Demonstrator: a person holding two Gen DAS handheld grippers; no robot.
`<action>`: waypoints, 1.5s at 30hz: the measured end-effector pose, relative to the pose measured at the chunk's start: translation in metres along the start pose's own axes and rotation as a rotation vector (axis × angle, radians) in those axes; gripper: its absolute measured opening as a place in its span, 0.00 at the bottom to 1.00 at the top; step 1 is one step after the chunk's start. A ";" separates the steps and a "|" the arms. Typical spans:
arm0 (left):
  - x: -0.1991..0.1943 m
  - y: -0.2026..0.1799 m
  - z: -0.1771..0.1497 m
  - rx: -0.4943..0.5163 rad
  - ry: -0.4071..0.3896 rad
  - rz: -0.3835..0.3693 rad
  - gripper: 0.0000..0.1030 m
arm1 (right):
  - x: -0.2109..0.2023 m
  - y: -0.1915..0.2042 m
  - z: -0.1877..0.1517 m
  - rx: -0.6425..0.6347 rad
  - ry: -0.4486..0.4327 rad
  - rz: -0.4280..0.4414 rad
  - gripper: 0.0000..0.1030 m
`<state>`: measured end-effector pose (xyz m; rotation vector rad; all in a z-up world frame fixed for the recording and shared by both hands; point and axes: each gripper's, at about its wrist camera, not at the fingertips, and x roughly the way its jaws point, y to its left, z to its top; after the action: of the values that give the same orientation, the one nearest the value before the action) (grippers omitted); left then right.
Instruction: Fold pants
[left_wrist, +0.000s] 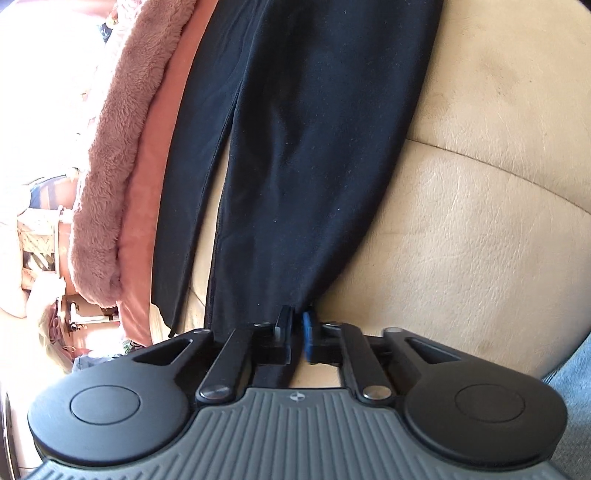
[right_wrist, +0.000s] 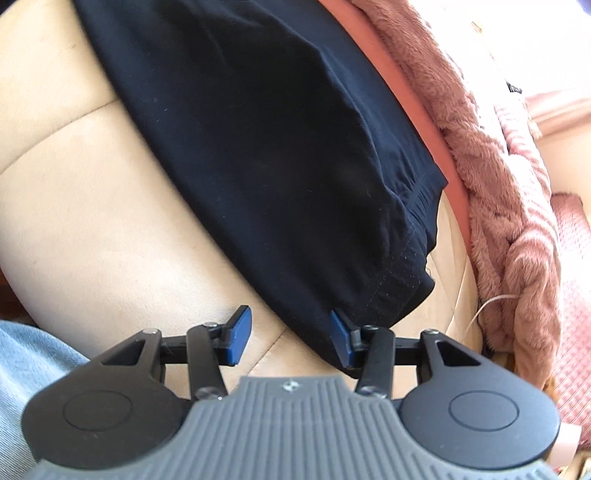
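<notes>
Left wrist view showed the left gripper (left_wrist: 297, 319) at lower centre with its jaws drawn nearly together, pinching the hem end of a leg of the black pants (left_wrist: 291, 147). From the fingers the pants ran up the middle of the frame, two legs side by side with a thin gap between them, lying on a beige leather cushion (left_wrist: 461, 240). Along their left edge lay a pink fuzzy blanket (left_wrist: 122, 155).

Right wrist view showed the right gripper (right_wrist: 290, 338) at lower centre, jaws standing apart at a middling width. Its right blue pad (right_wrist: 340, 332) touched the lower edge of the pants' waistband end, while the left pad sat over bare cushion, clear of the fabric. Nothing was pinched. Blue denim (right_wrist: 33, 354) filled the lower left corner.
</notes>
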<state>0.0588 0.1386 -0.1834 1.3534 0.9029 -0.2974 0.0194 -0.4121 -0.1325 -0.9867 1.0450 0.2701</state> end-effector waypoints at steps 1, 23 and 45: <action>-0.001 0.002 0.000 -0.015 0.000 -0.001 0.03 | 0.000 0.002 0.000 -0.024 -0.003 -0.010 0.42; -0.036 0.105 0.006 -0.727 -0.058 -0.011 0.01 | 0.000 0.016 -0.012 -0.324 -0.077 -0.020 0.00; -0.007 0.238 0.033 -1.003 -0.041 0.019 0.01 | -0.020 -0.142 0.094 0.089 -0.265 -0.375 0.00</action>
<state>0.2245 0.1636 -0.0119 0.4224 0.8243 0.1483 0.1532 -0.4132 -0.0245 -1.0142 0.6113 0.0416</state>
